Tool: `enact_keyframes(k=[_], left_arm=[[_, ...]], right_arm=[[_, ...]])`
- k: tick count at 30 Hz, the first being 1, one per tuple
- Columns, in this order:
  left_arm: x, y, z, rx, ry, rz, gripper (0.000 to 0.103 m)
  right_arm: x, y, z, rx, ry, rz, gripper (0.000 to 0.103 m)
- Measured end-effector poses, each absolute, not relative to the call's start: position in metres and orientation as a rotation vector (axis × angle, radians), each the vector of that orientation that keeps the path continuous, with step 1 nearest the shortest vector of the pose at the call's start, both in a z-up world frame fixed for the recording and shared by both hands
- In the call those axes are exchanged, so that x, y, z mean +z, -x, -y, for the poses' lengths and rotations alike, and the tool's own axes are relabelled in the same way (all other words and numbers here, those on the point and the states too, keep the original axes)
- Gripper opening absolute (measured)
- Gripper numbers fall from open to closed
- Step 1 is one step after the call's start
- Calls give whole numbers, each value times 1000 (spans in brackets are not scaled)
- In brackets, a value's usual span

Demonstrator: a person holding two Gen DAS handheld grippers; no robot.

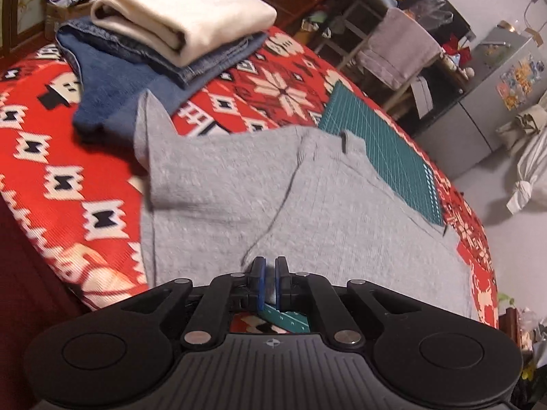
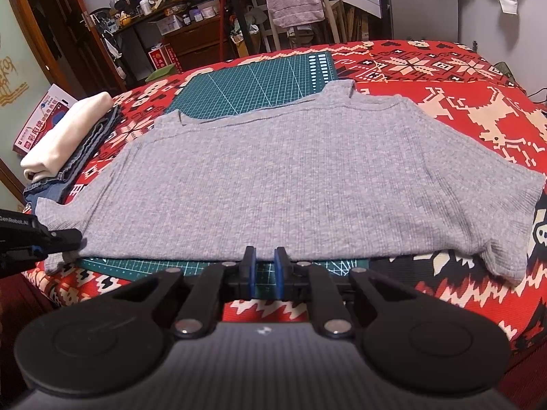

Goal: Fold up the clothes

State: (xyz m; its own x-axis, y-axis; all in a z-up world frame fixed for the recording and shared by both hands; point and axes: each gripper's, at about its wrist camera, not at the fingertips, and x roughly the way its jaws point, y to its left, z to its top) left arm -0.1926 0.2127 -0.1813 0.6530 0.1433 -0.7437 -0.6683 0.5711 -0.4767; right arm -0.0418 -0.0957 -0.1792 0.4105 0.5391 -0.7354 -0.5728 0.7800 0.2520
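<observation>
Grey top laid out on the cutting mat, one corner pinched

Nearest us, the right gripper (image 2: 261,266) hangs just short of the mat's near edge, its fingers a little apart and grasping nothing — waiting, we judge, for its hem. The left gripper (image 1: 270,273) is clamped on the near-left edge of the grey top (image 2: 273,177), likely to start a fold. The top lies flat across the green cutting mat (image 2: 246,85), straps at the mat's far side. Left of the mat sits the folded stack (image 2: 65,136) — finished work, we guess.
</observation>
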Motion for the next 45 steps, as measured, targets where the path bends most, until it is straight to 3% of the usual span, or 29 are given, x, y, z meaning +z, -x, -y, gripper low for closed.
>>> enact_keyframes(k=[11,24,37,45], left_arm=[[-187,167,-182,354,756,-791,3],[-181,193,-217,541,831,-745,3],[-192,134,-162,154,774,-807,4],[-192,157,-181,260,814,-810,4]], right_arm=[[-179,43,95,708,48,-910,12],[-180,43,95,706,47,-912,12],[-178,45,97,711,39,-906,12],[-178,44,92,736,45,-907,13]])
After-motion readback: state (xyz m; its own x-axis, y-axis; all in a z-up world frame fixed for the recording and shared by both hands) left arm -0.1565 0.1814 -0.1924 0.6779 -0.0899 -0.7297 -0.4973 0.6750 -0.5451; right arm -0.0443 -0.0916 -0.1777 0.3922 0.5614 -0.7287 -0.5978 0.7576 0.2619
